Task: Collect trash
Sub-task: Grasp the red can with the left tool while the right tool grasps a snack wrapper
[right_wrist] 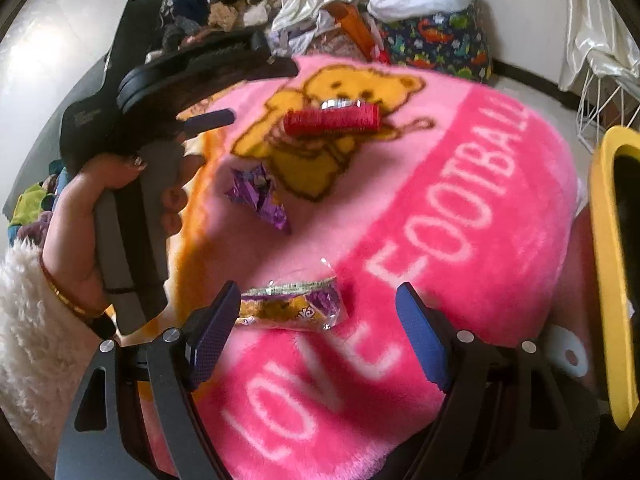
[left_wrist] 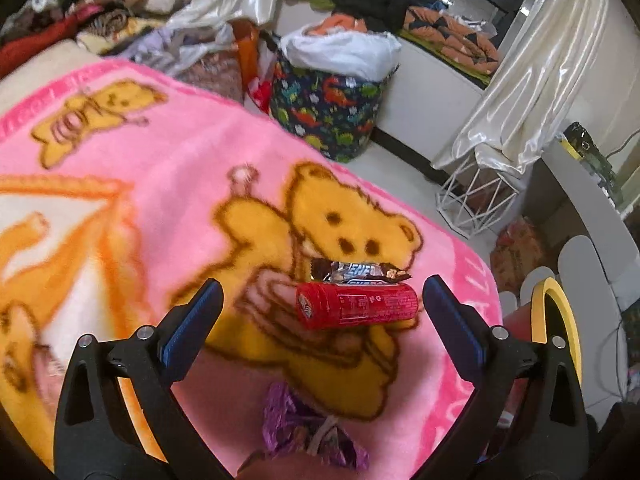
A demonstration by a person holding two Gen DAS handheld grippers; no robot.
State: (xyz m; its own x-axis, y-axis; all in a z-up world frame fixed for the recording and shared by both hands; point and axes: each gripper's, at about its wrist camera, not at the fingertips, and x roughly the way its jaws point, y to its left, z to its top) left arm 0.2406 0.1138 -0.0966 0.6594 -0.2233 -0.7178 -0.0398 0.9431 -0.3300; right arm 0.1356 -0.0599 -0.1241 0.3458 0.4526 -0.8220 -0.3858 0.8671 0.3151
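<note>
A red cylindrical tube (left_wrist: pixel 357 306) lies on the pink bear blanket (left_wrist: pixel 160 168), with a dark foil candy wrapper (left_wrist: pixel 360 271) just beyond it. My left gripper (left_wrist: pixel 320 312) is open, its jaws standing either side of the red tube. A crumpled purple wrapper (left_wrist: pixel 308 432) lies below, between the arms. In the right wrist view, my right gripper (right_wrist: pixel 316 320) is open over a yellow-purple snack wrapper (right_wrist: pixel 290 304) near its left finger. The red tube (right_wrist: pixel 332 119), the purple wrapper (right_wrist: pixel 260 196) and the left gripper (right_wrist: pixel 208 120) in a hand show farther off.
A yellow-rimmed bin (right_wrist: pixel 612 280) stands at the blanket's right edge; it also shows in the left wrist view (left_wrist: pixel 556 312). A dinosaur-print basket (left_wrist: pixel 328 108), a white wire stand (left_wrist: pixel 476 200), curtains and piles of clothes lie beyond the blanket.
</note>
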